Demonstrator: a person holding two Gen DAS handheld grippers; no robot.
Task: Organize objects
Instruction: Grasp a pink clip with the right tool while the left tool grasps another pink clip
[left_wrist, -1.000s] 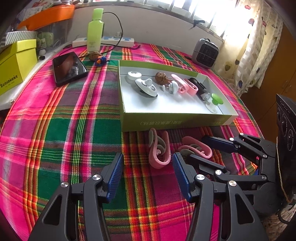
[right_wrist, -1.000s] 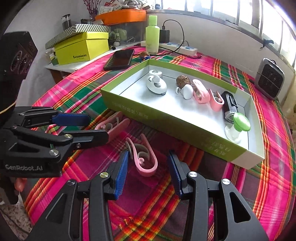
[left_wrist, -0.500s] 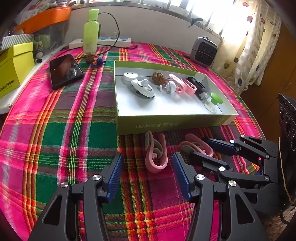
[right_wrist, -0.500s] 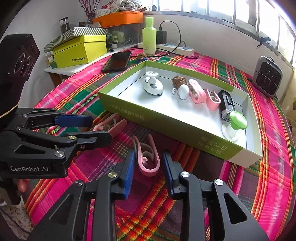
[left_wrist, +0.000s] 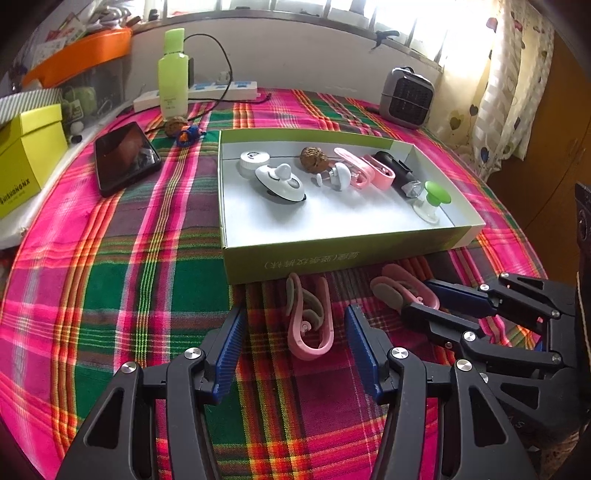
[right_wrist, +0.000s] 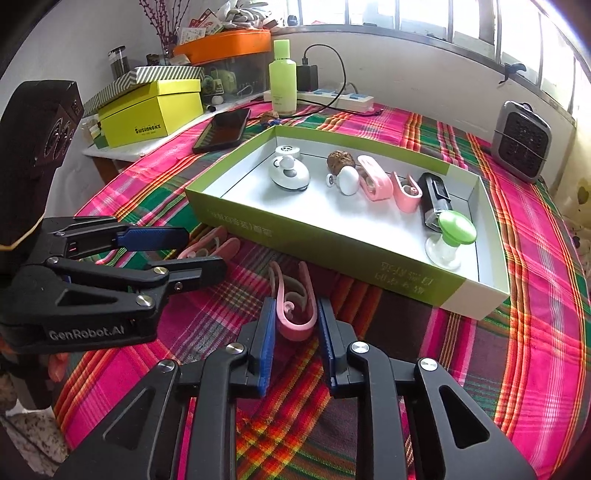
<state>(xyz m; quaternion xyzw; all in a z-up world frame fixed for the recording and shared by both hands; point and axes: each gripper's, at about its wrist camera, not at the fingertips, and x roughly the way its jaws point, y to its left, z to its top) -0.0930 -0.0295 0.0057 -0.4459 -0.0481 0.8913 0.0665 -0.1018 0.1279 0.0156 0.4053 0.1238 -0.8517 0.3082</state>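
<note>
Right gripper (right_wrist: 295, 302) pinches one clip (right_wrist: 295, 314) on the cloth (right_wrist: 517, 332), just off the box's (right_wrist: 332, 254) near wall, likely to lift it in beside its kind. Left gripper (left_wrist: 295, 312) stands spread around the second clip (left_wrist: 310, 321), not touching. Two clips lie outside; two pink ones (left_wrist: 354, 166) and one walnut (left_wrist: 314, 158) lie inside

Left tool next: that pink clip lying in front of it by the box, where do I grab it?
Grip the pink clip across its two long arms, just above the closed bend. It lies flat, bend toward the left tool, open ends toward the box, so come straight down with one finger on each side.
</note>
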